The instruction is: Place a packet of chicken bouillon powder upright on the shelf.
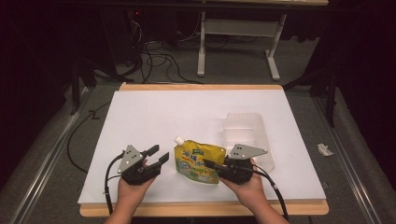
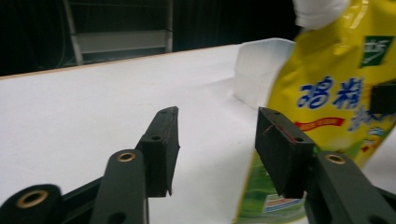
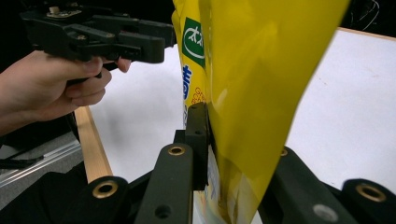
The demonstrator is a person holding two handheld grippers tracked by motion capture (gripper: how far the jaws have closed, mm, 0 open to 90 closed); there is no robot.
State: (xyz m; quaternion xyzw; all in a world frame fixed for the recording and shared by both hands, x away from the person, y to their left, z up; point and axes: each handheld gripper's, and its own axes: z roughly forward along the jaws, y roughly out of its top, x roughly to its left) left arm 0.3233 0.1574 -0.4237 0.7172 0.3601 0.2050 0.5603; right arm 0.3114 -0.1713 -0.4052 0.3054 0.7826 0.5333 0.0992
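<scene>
The pouch (image 1: 197,163) is a yellow stand-up refill pack with a white screw cap (image 1: 178,139) at its top corner, blue characters and a green logo on its face. It stands upright near the front of the white table (image 1: 154,116), just left of a clear plastic tray (image 1: 247,133). The right gripper (image 1: 210,164) pinches its edge between closed jaws.

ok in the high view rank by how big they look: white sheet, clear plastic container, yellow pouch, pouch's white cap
1. white sheet
2. clear plastic container
3. yellow pouch, partly hidden by the right tool, so its gap to the container is unsure
4. white cap
</scene>
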